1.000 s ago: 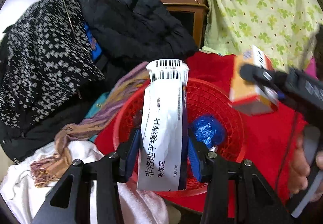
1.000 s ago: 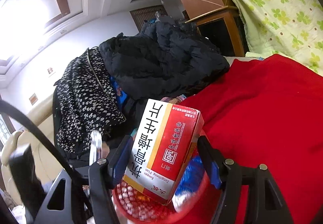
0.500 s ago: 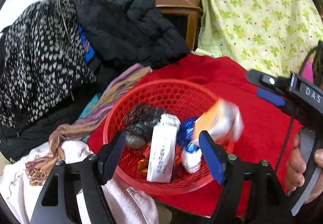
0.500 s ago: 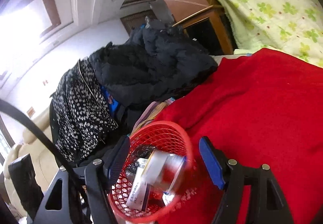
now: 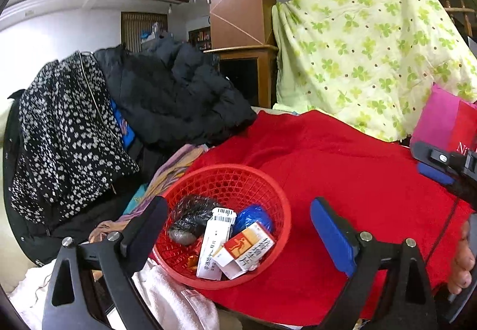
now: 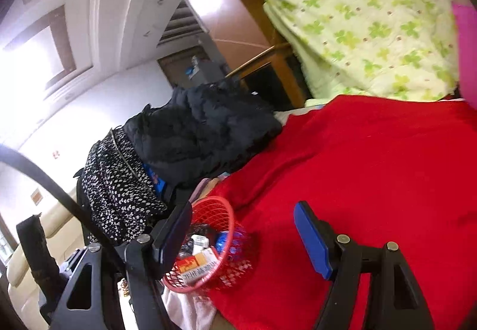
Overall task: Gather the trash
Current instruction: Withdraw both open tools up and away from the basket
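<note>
A red mesh basket [image 5: 268, 187] sits on a red cloth [image 5: 351, 157]. It holds a white medicine box [image 5: 214, 243], a red and white medicine box [image 5: 247, 249], a blue foil ball [image 5: 253, 216] and a black wrapper [image 5: 190, 216]. My left gripper [image 5: 238, 228] is open and empty, above and in front of the basket. My right gripper [image 6: 241, 231] is open and empty, raised to the right of the basket [image 6: 208, 208]; it shows at the right edge of the left wrist view [image 5: 438, 166].
Black and speckled jackets [image 5: 125, 109] are piled at the left behind the basket. A green clover-print cloth [image 5: 369, 62] hangs at the back right. A pink and red box [image 5: 444, 124] stands at the far right. A white towel [image 5: 179, 300] lies at the front edge.
Both grippers opened and dropped their boxes into the basket. The white box and the red and white box now lie in it. Both grippers have drawn back and up.
</note>
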{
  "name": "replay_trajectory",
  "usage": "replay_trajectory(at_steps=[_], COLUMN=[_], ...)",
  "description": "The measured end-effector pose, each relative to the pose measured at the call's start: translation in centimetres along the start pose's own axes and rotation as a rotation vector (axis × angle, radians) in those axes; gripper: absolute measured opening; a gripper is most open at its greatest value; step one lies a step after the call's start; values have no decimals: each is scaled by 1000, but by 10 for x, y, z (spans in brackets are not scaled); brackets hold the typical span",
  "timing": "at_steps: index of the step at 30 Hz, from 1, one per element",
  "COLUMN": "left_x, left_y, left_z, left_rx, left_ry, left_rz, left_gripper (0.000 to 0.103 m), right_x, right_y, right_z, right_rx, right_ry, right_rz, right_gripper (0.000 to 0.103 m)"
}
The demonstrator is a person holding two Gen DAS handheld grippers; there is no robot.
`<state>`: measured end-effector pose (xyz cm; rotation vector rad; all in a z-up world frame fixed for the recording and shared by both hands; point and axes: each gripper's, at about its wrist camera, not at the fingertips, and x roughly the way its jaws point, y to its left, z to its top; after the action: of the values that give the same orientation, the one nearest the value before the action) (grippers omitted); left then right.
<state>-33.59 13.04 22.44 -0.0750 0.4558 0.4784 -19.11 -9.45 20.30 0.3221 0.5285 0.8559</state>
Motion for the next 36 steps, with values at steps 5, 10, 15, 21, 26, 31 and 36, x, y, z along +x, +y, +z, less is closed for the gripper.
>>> replay_trajectory(at_steps=[5, 10, 15, 21, 26, 31, 36], left_x=[-13, -29, -49, -71, -83, -92, -102], left_y=[-18, -39, -65, -73, -56, -26, 13], left_z=[6, 10, 16, 22, 23, 21, 18], left_rx=[-2, 40, 121, 140, 127, 115, 65], left_ry=[38, 42, -1, -57, -68, -59, -58], left_rz=[85, 65, 60, 75, 136, 222, 292], left_gripper=[96, 96, 96, 96, 96, 96, 96], right_x=[-42, -87, -117, -134, -136, -117, -85], right_y=[-5, 3, 12, 19, 33, 66, 103], right_z=[1, -3, -7, -14, -16, -24, -35], right_rx=[-12, -88, -144, -184, -203, -252, -279], right_ry=[-3, -37, -42, -29, -36, -20, 44], right_rz=[-48, -146, -228, -213, -164, -102, -55], right_gripper=[77, 78, 78, 78, 79, 81, 81])
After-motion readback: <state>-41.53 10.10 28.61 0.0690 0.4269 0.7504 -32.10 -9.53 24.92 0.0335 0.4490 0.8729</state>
